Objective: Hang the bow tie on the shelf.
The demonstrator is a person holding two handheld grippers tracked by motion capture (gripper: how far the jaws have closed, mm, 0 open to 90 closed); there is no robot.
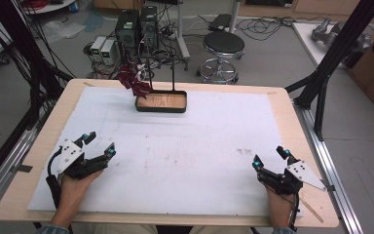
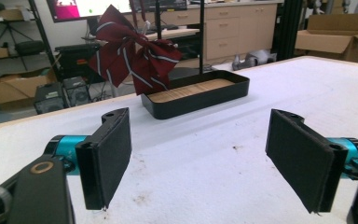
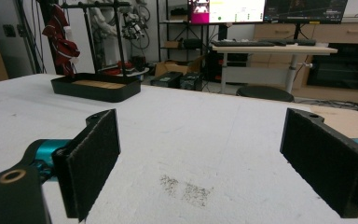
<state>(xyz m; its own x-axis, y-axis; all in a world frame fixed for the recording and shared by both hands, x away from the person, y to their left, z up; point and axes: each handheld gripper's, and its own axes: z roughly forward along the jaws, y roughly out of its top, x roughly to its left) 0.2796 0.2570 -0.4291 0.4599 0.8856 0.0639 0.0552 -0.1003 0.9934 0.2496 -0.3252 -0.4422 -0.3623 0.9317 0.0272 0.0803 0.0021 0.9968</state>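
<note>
Lab: monitors, floor computers

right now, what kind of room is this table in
Probably a robotics lab or workshop: computer towers and loose cables sit on the floor behind the table, monitors stand on a desk, and cardboard boxes lie around.

Round stool and computer towers beyond the table.

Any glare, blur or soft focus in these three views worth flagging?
High view: even overhead light, soft overall, no glare on the white mat. Left gripper view: bow tie and black tray fairly sharp, monitor behind washed out. Right gripper view: near claw pads slightly soft, background screens bright.
</note>
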